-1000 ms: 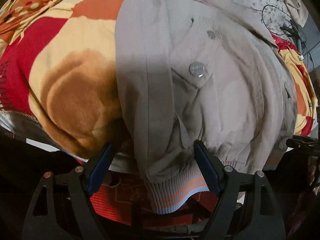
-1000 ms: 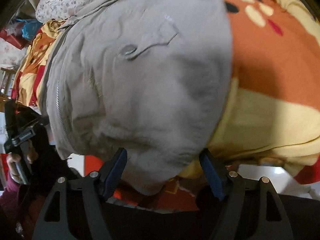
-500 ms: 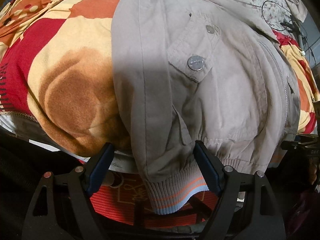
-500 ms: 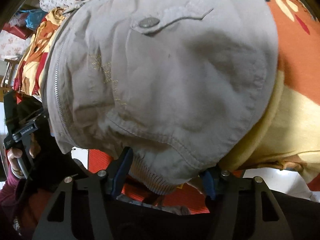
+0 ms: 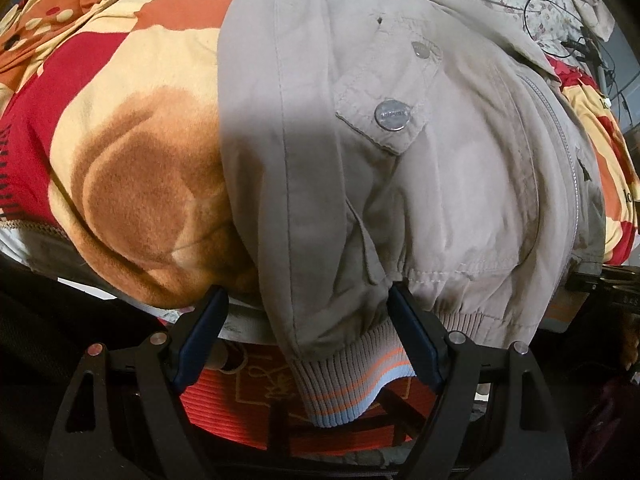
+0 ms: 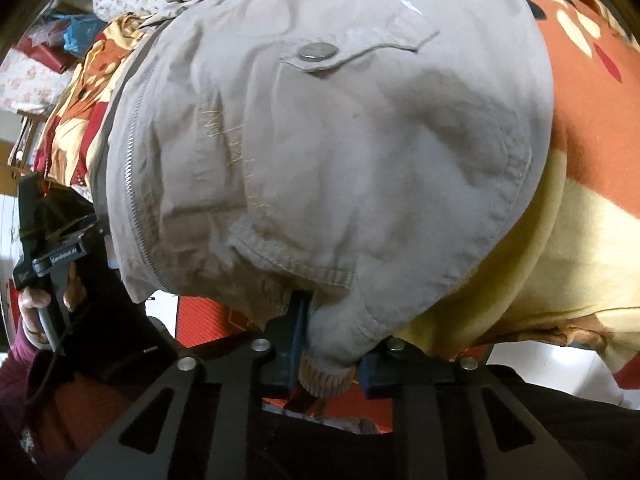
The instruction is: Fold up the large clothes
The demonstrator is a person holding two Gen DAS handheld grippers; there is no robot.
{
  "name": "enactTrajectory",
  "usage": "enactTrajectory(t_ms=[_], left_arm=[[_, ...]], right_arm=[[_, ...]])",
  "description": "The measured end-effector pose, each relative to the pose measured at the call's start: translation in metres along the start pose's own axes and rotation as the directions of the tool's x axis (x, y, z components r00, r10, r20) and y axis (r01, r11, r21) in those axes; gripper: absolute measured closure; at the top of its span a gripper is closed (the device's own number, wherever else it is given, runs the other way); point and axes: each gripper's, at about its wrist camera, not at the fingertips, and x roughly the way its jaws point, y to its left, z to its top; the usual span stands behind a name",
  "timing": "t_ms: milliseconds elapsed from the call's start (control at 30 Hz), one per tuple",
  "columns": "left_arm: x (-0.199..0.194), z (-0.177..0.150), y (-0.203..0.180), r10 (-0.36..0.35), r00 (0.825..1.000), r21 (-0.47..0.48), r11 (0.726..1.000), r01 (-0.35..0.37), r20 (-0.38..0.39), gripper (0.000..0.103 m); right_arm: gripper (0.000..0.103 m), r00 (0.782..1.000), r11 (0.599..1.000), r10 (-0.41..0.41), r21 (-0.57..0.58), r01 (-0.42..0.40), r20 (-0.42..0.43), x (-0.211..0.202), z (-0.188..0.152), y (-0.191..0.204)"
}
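Observation:
A beige jacket (image 5: pixel 420 168) with snap pockets and a zip lies on a bed, its ribbed hem (image 5: pixel 352 376) hanging over the near edge. My left gripper (image 5: pixel 308 340) is open, its blue pads on either side of the hem's left corner without pinching it. In the right wrist view the same jacket (image 6: pixel 340 140) fills the frame. My right gripper (image 6: pixel 328 364) is shut on the hem's right corner (image 6: pixel 324 372), the knit cuff bunched between its pads.
An orange, red and yellow blanket (image 5: pixel 120 140) covers the bed, shown also in the right wrist view (image 6: pixel 580 220). A red mat (image 5: pixel 256 396) lies on the floor below. The left hand-held gripper (image 6: pixel 52 256) shows at the right view's left edge. Cables (image 5: pixel 576 40) lie far right.
My right gripper has closed from wide open onto the jacket's hem corner. The left gripper has stayed open and edged slightly closer to the hem.

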Motion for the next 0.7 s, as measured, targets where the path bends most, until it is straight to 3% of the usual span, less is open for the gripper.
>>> enactTrajectory(t_ms=[33,133,167,233,400,533,700], left_arm=[[0.000,-0.001,0.001,-0.004,1.000,0.005,1.000,0.004,-0.004,0.023],[-0.005,-0.006,-0.004,-0.055,0.998,0.027,0.998,0.056,-0.023,0.077],[-0.007,-0.007,-0.006,-0.064,0.998,0.036,0.997,0.065,-0.027,0.083],[-0.015,-0.009,-0.010,-0.067,0.998,0.053,0.996,0.068,-0.014,0.088],[-0.055,-0.004,-0.009,-0.145,0.989,0.067,0.988,0.142,0.029,0.090],[-0.088,0.016,-0.002,-0.212,0.972,0.073,0.976,0.205,0.100,0.091],[-0.117,0.060,0.014,-0.244,0.945,0.027,0.969,0.244,0.219,0.091]], right_arm=[[0.085,1.000,1.000,-0.006,-0.008,0.006,0.005,-0.002,-0.001,0.002],[0.088,1.000,0.999,-0.015,-0.038,0.016,0.023,-0.012,-0.005,0.008],[0.089,0.999,0.999,-0.013,-0.044,0.014,0.029,-0.011,-0.005,0.012],[0.091,0.999,0.998,0.010,-0.062,-0.007,0.052,-0.022,-0.008,0.018],[0.093,0.987,0.991,0.103,-0.103,-0.090,0.126,-0.059,-0.011,0.023],[0.094,0.952,0.978,0.199,-0.113,-0.177,0.232,-0.096,-0.008,0.022],[0.095,0.908,0.972,0.234,-0.107,-0.210,0.346,-0.122,0.010,0.019]])
